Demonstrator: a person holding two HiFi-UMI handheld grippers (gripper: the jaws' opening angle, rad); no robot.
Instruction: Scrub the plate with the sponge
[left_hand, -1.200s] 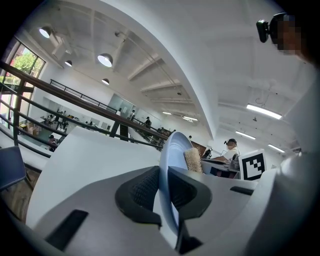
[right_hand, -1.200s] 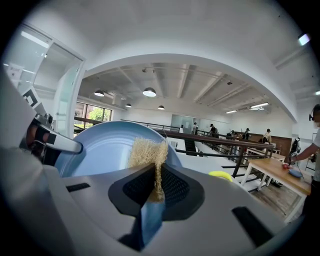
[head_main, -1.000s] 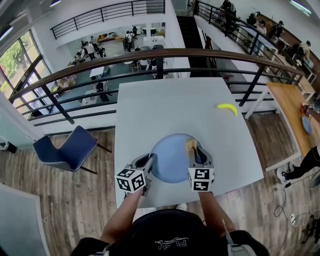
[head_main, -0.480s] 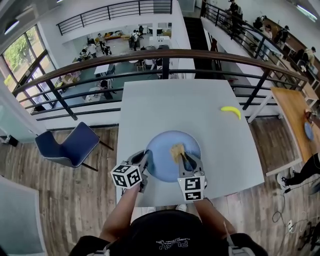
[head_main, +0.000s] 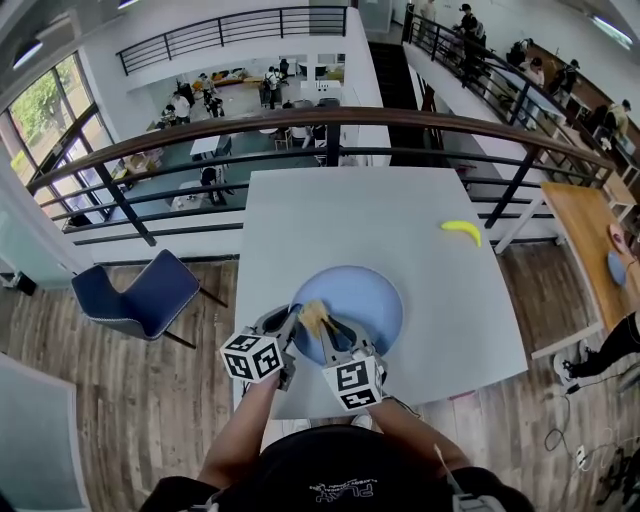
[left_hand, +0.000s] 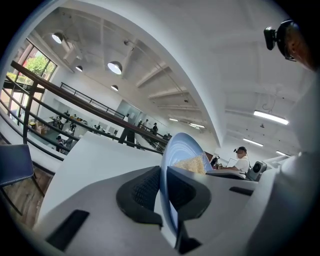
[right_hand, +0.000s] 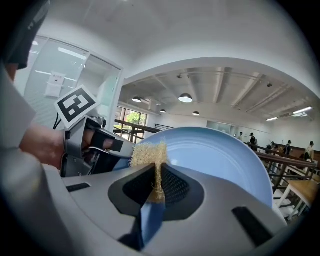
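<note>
While the left tongs (head_main: 291, 322), whose jaws had just been closing, clamped the near-left rim of the blue plate (head_main: 368, 300) on the tabletop (head_main: 400, 215), the right tongs (head_main: 325, 332) pinched the sponge (head_main: 313, 316), holding it against the plate's left part, just beside the left tongs.

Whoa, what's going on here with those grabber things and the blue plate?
A person stands at a white table with a gripper in each hand, scrubbing a dish. The left gripper has just been closing its jaws on the rim of the blue plate, which sits between them, to steady it. The right gripper pinches a tan sponge and holds it on the plate close to the left gripper. A banana lies farther back on the table, apart from both grippers.
</note>
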